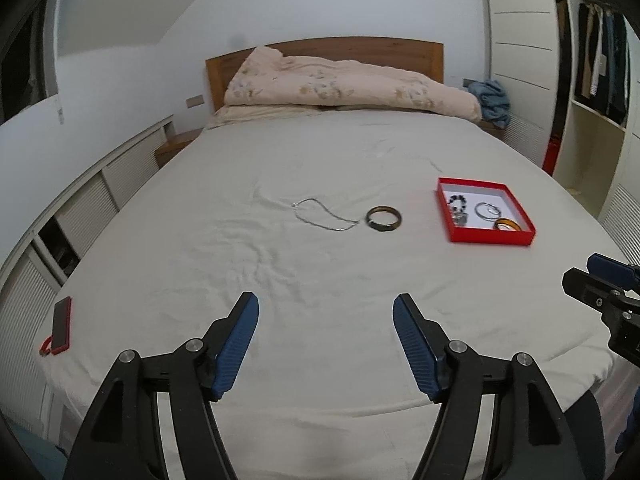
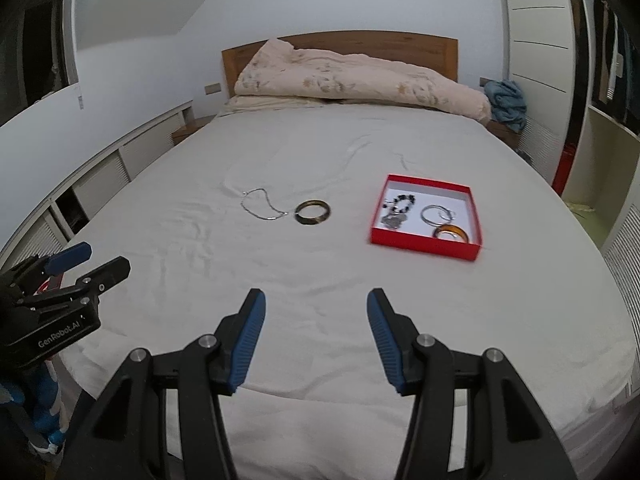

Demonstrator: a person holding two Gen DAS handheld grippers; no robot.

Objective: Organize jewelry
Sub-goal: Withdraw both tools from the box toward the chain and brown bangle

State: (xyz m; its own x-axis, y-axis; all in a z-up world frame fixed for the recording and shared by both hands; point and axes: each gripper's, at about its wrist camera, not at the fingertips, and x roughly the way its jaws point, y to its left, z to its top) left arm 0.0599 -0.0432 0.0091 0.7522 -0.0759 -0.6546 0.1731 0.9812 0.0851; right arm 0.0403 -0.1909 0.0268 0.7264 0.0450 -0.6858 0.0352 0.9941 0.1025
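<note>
A silver chain necklace (image 1: 320, 216) (image 2: 262, 205) lies on the white bed sheet, and a dark bangle (image 1: 384, 219) (image 2: 313, 212) rests just right of it. Further right stands a shallow red box (image 1: 490, 237) (image 2: 424, 245) holding a black bead bracelet (image 1: 458, 201) (image 2: 402, 201), thin silver rings (image 1: 488, 211) (image 2: 437, 214) and an amber bangle (image 1: 509, 225) (image 2: 451, 233). My left gripper (image 1: 326, 310) is open above the sheet's near part, nothing between its blue pads. My right gripper (image 2: 316, 306) is open too, empty, well short of the jewelry.
A red-cased phone (image 1: 61, 325) lies at the bed's near left edge. A rolled pink quilt (image 1: 344, 88) rests against the wooden headboard. White cabinets line the left side; a wardrobe (image 1: 592, 80) with hanging clothes stands on the right. A blue cloth (image 1: 490, 100) sits by the headboard.
</note>
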